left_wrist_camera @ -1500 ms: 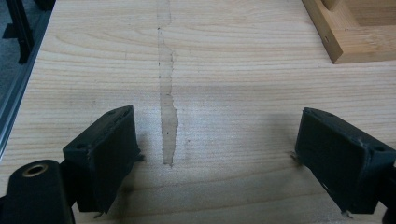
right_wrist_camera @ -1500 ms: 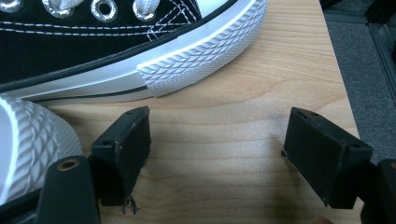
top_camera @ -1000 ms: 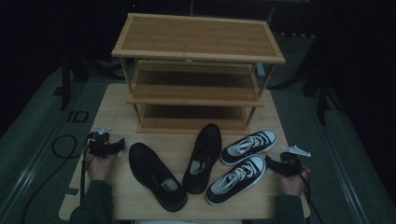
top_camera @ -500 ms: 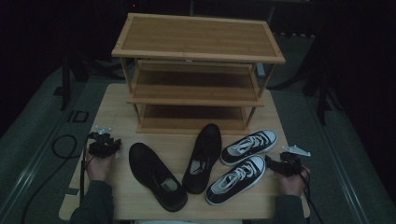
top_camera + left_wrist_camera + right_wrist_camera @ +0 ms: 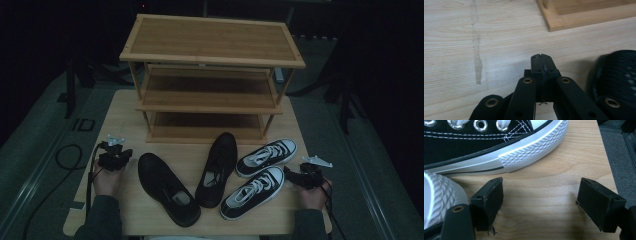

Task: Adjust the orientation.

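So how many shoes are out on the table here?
4, in a row before the rack: left black shoe, right black shoe, near sneaker, far sneaker. None seems hidden.

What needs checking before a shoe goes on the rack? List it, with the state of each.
1. Left tongs open for a grasp: not ok, jaws have just closed together on nothing.
2. Right tongs open: ok, nothing between them.
3. Right tongs near a sneaker: ok, its toe lies just ahead.
4. Rack shelves free: ok, all three bare.
5. Black shoes within reach of the left tongs: ok, beside them.
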Motion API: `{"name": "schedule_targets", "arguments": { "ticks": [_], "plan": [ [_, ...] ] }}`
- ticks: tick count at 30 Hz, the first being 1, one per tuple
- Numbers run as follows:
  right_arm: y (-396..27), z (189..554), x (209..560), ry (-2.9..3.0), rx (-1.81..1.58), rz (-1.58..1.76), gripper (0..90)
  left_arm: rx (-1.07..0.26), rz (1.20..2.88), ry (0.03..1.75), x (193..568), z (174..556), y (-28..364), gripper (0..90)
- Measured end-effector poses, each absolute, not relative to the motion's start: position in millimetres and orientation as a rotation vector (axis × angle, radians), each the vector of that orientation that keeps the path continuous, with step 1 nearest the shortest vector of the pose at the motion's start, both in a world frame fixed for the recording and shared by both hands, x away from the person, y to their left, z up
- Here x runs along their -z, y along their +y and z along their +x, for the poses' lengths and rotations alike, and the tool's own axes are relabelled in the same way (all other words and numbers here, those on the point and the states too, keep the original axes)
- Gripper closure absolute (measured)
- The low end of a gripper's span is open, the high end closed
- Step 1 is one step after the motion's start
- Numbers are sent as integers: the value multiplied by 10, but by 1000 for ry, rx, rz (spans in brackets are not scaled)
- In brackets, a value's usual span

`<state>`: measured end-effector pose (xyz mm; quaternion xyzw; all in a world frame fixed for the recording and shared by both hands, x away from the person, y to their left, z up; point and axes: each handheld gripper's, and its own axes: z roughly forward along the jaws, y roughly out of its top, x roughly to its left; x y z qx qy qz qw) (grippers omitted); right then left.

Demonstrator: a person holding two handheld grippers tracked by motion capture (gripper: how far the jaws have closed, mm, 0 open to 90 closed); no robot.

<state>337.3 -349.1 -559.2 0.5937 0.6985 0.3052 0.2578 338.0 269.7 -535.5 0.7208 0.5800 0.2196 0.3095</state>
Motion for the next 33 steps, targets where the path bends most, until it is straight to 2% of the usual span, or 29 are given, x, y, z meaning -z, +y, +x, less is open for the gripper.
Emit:
{"name": "schedule_targets", "arguments": {
  "ticks": [23,33],
  "plan": [
    [-3490,3373,5592,1894,-829,1610,207,-512,1967,1457,5266,3143,2515,900],
    [-3490,3373,5592,1894,-829,1611,207,-526,1990,1449,5258,3020,2483,900]
  ]
}}
